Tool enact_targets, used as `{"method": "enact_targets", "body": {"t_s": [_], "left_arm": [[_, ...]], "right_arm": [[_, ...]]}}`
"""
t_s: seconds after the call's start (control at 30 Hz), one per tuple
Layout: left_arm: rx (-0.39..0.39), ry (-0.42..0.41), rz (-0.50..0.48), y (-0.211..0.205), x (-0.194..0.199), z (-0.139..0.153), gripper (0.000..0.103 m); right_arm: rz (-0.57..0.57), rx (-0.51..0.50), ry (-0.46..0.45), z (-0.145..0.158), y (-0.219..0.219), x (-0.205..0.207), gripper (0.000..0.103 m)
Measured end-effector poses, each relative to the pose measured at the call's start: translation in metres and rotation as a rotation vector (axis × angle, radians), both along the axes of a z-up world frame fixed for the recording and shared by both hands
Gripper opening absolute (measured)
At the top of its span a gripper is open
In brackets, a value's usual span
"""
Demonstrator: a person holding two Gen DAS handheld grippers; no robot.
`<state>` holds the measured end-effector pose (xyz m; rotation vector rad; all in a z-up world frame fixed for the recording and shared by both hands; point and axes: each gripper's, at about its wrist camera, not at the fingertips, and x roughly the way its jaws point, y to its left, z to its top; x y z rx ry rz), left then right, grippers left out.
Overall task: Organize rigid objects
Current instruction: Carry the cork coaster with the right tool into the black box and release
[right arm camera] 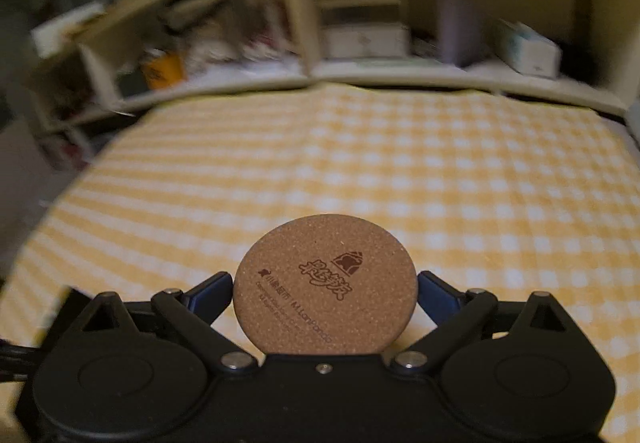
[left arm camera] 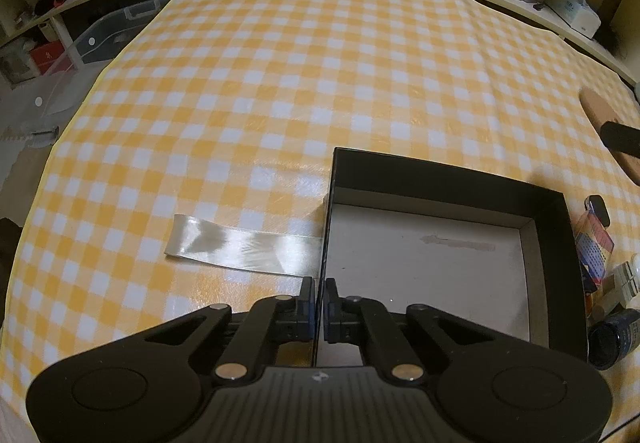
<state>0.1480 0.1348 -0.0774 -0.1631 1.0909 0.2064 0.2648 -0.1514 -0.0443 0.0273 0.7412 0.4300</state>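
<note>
My left gripper (left arm camera: 319,289) is shut on the left wall of an open black box (left arm camera: 556,243) with a bare grey floor, which rests on the yellow checked tablecloth. My right gripper (right arm camera: 326,283) is shut on a round cork coaster (right arm camera: 326,285) printed with a logo, and holds it flat above the cloth. The coaster (left arm camera: 608,131) and a right fingertip (left arm camera: 620,137) also show at the right edge of the left wrist view.
A cream satin ribbon (left arm camera: 240,245) lies on the cloth left of the box. Small bottles and packets (left arm camera: 604,275) crowd the box's right side. Cream shelves (right arm camera: 360,71) with boxes line the table's far edge. A clear plastic bin (left arm camera: 116,27) stands off the table at far left.
</note>
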Motion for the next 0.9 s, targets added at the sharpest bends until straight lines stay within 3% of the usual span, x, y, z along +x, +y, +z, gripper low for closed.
{"method": "enact_targets", "body": {"t_s": [0.13, 0.37, 0.53, 0.63, 0.73, 0.9], "left_arm": [[0.0, -0.001, -0.001, 0.0, 0.0, 0.0, 0.004], [-0.001, -0.002, 0.0, -0.001, 0.0, 0.0, 0.004], [-0.001, 0.0, -0.002, 0.0, -0.002, 0.001, 0.004], [-0.002, 0.0, -0.004, 0.001, -0.001, 0.001, 0.004], [-0.005, 0.001, -0.002, 0.003, -0.001, 0.001, 0.004], [-0.006, 0.001, -0.002, 0.004, -0.001, 0.001, 0.004]], "right_arm": [[0.231, 0.03, -0.029, 0.016, 0.031, -0.024, 0.099], [0.543, -0.117, -0.03, -0.003, 0.086, -0.069, 0.099], [0.605, -0.205, 0.0, -0.031, 0.1, -0.083, 0.099], [0.583, -0.273, -0.02, -0.046, 0.104, -0.086, 0.099], [0.588, -0.296, -0.042, -0.047, 0.106, -0.088, 0.099], [0.579, -0.257, 0.004, -0.038, 0.103, -0.09, 0.102]]}}
